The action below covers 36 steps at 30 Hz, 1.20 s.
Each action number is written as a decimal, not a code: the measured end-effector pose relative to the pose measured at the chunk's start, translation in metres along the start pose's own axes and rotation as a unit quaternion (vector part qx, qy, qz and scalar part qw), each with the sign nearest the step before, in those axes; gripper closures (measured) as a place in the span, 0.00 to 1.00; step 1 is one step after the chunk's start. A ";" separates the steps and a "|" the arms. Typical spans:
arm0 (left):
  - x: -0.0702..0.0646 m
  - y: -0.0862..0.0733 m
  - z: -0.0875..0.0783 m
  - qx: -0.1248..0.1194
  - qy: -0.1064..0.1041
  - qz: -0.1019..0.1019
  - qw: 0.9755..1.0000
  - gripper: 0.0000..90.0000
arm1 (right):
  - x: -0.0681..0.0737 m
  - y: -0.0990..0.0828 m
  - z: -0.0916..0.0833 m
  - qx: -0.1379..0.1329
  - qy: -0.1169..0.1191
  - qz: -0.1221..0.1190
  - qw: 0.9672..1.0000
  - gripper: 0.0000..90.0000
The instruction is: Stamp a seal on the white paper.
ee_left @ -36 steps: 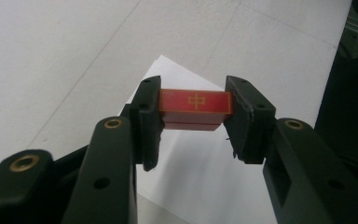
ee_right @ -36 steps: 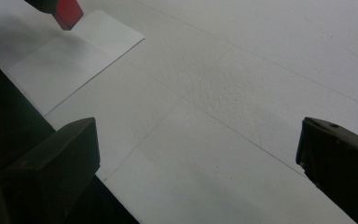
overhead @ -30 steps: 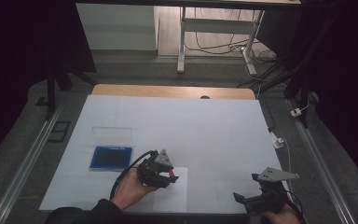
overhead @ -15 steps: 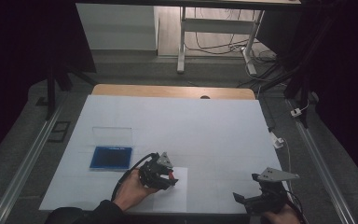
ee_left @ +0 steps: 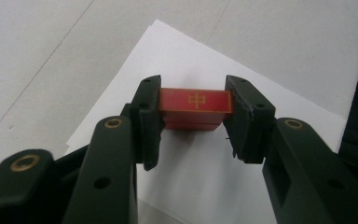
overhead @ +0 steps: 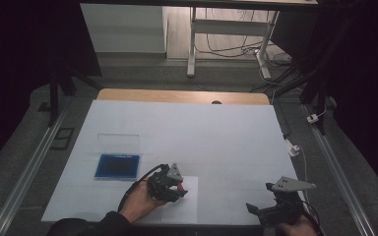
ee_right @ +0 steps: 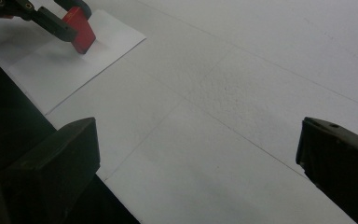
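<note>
A red rectangular block with a gold character on its end is pinched between the black jaws of my left gripper. In the high view, the left gripper is over a white paper sheet near the table's front edge. The right gripper view shows the red block tilted, its lower end at the paper sheet; I cannot tell if it touches. My right gripper stands open with nothing between its jaws, low over bare table at the front right.
A flat blue case with its clear lid raised lies left of the paper. The white table top extends far back to a wooden strip. Cables and a small white part lie along the right edge.
The left gripper with the red block has shifted slightly toward the near edge over the paper. The right gripper has stayed still.
</note>
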State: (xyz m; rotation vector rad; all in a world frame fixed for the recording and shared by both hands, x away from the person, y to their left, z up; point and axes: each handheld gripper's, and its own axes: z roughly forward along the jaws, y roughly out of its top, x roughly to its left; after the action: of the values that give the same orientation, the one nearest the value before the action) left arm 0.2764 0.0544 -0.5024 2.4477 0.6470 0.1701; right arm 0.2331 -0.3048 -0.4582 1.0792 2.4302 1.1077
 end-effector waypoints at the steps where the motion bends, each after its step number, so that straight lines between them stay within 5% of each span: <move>1: -0.001 0.000 0.000 -0.001 0.003 0.001 1.000 0.65 | 0.000 0.000 0.000 0.000 0.000 0.000 1.000 0.00; 8: -0.002 -0.003 0.001 -0.010 0.006 -0.005 1.000 0.65 | 0.000 0.000 0.000 0.001 0.000 -0.001 1.000 0.00; 16: 0.005 -0.006 0.001 -0.022 -0.018 -0.037 0.999 0.65 | 0.000 0.000 0.000 0.001 0.001 -0.001 1.000 0.00; 23: -0.005 -0.004 0.002 -0.014 0.013 -0.013 1.000 0.65 | 0.000 0.000 0.001 0.002 0.000 -0.001 1.000 0.00; 32: 0.001 -0.005 0.002 -0.016 -0.004 -0.025 1.000 0.65 | 0.001 0.000 0.001 0.002 0.000 -0.001 1.000 0.00; 36: -0.003 -0.004 0.002 -0.012 0.008 -0.016 1.000 0.65 | 0.001 0.000 0.001 0.002 0.000 -0.001 1.000 0.00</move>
State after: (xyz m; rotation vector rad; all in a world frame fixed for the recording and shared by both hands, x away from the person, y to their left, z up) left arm 0.2728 0.0543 -0.5064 2.4137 0.6871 0.1841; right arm 0.2333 -0.3038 -0.4586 1.0764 2.4352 1.1025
